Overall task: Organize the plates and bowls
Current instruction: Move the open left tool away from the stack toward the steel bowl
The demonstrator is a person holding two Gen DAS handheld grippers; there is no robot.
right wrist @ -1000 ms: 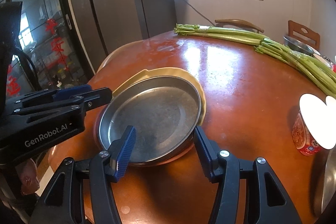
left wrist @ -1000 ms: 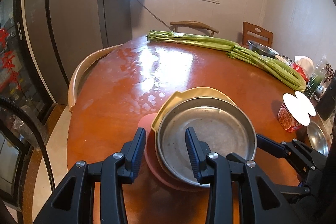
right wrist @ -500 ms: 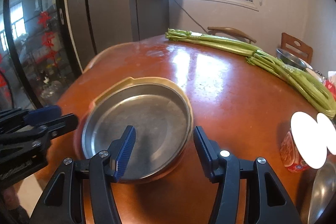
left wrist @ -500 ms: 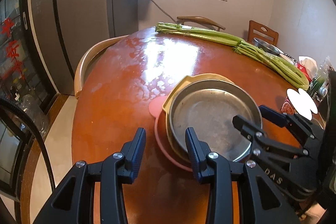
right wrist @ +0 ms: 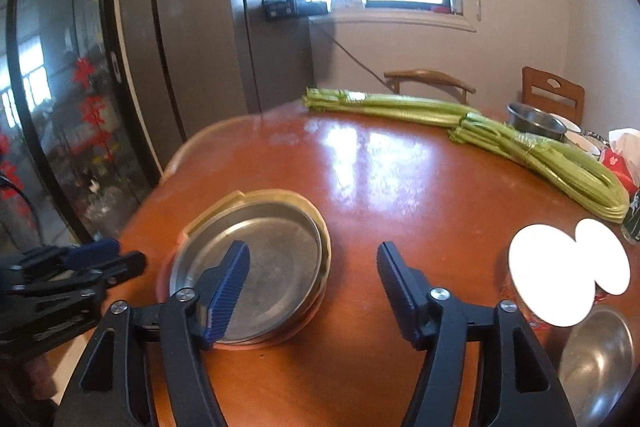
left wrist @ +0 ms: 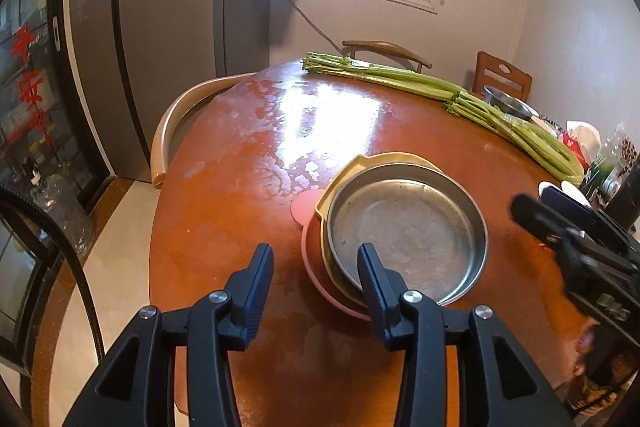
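A steel plate (left wrist: 408, 231) sits on a yellow plate (left wrist: 376, 159), which sits on a pink plate (left wrist: 306, 207), stacked on the round wooden table (left wrist: 240, 195). The stack also shows in the right wrist view (right wrist: 264, 259). My left gripper (left wrist: 316, 281) is open and empty, above the stack's near edge. My right gripper (right wrist: 314, 277) is open and empty, above the stack's right edge; it also appears at the right of the left wrist view (left wrist: 560, 223). A steel bowl (right wrist: 596, 351) sits at the near right. Another steel bowl (right wrist: 534, 121) stands at the far right.
Long bundles of green celery (right wrist: 500, 135) lie across the far side of the table. A red cup with a white lid (right wrist: 556, 275) stands at the right. Chairs (right wrist: 430, 81) ring the table. A tissue box (right wrist: 618, 155) is at the far right edge.
Both grippers have pulled back and risen away from the plate stack. My right gripper has opened wider and shifted right. The stack has stayed in place.
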